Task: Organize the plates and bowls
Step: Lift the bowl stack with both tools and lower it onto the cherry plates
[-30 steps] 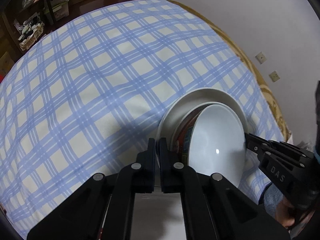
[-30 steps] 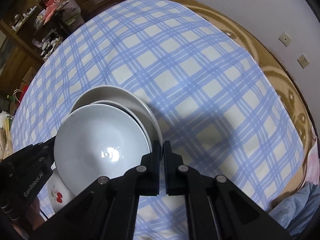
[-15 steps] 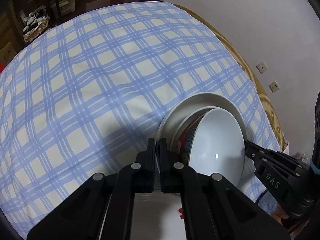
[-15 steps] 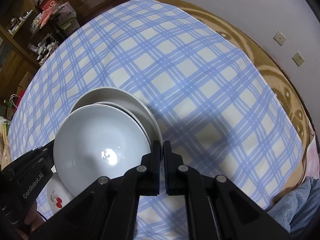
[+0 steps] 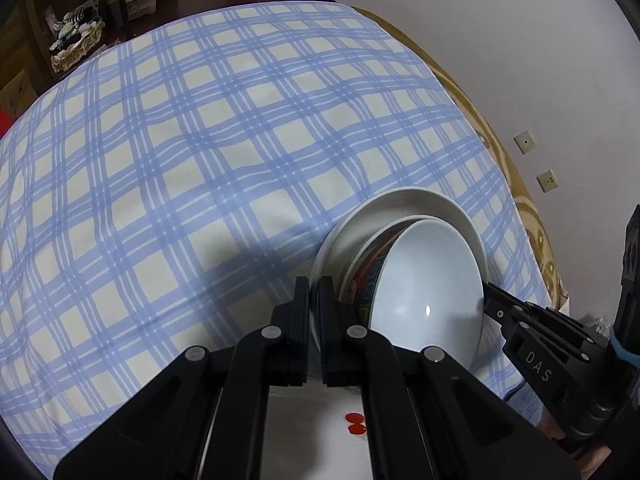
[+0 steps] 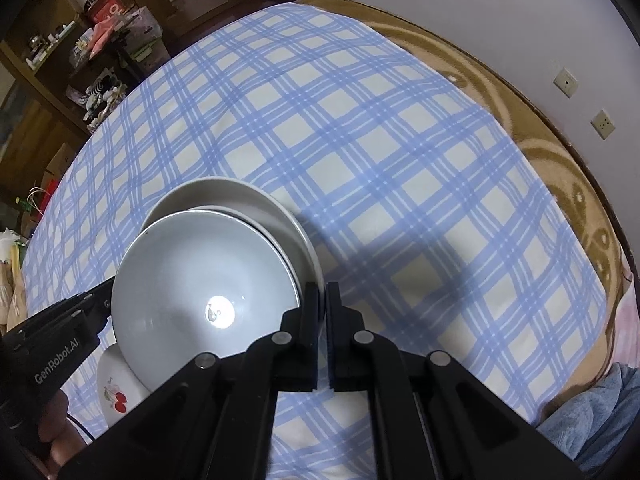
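Left tongs [image 5: 315, 312]: closed on the left rim of the white plate [image 5: 436, 208]; the rim passes between the two fingers.
Right tongs [image 6: 323, 312]: closed on the right rim of the same plate [image 6: 240, 196], on the opposite side from the left tongs [image 6: 96, 300].
White plate: held between both tongs above the checked cloth [image 5: 200, 160]; whether it touches the cloth, I cannot tell.
Bowl [image 5: 428, 284]: sits in the plate and is tilted. It is white inside, with a red and green pattern on its outer wall. In the right wrist view its inside [image 6: 200, 292] shows a bright light reflection.
Cherry dish [image 6: 116, 388]: white with red cherries, lies under the near edge of the stack, at the lower left of the right wrist view.
Surface: blue and white checked cloth over a brown patterned blanket [image 6: 560, 184].
Background: white wall with two sockets [image 6: 566, 82], wooden shelves [image 6: 60, 52] with small things at the far left.
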### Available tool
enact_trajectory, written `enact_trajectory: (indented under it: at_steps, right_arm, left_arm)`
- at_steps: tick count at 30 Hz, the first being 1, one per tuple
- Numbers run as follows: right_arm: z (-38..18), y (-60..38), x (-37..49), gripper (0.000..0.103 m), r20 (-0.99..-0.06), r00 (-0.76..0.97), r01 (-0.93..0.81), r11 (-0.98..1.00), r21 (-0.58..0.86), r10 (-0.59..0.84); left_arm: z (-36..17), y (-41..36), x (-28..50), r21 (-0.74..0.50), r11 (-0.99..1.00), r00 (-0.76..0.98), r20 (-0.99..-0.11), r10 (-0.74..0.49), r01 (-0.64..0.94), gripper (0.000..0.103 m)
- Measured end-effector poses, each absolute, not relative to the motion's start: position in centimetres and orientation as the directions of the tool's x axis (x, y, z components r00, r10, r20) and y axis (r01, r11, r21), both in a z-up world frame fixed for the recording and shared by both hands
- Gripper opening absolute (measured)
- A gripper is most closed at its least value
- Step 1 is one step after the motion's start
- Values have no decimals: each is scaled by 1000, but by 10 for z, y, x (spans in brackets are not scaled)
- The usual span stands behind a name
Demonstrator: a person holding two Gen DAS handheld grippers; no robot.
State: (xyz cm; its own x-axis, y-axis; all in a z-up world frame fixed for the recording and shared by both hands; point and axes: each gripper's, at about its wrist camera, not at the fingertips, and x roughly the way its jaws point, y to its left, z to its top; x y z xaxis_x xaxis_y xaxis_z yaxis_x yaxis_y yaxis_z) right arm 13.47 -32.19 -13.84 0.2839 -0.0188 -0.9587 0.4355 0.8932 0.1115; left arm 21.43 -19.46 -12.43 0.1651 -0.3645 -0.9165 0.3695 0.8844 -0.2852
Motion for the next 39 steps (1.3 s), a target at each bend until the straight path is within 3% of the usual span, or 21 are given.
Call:
enact_trajectory:
  at_steps: [23,39]
  right_arm:
    - [-122,-330,125,5,-950,310,466,875,131,-22]
    - [-98,-296,97,5,-928,372,453,870,197,16]
  left_arm:
    - [-106,-208,215,-272,868,183,-910,-373,416,2]
    - [-72,-167,189,-258,890,239,-901,-362,376,3]
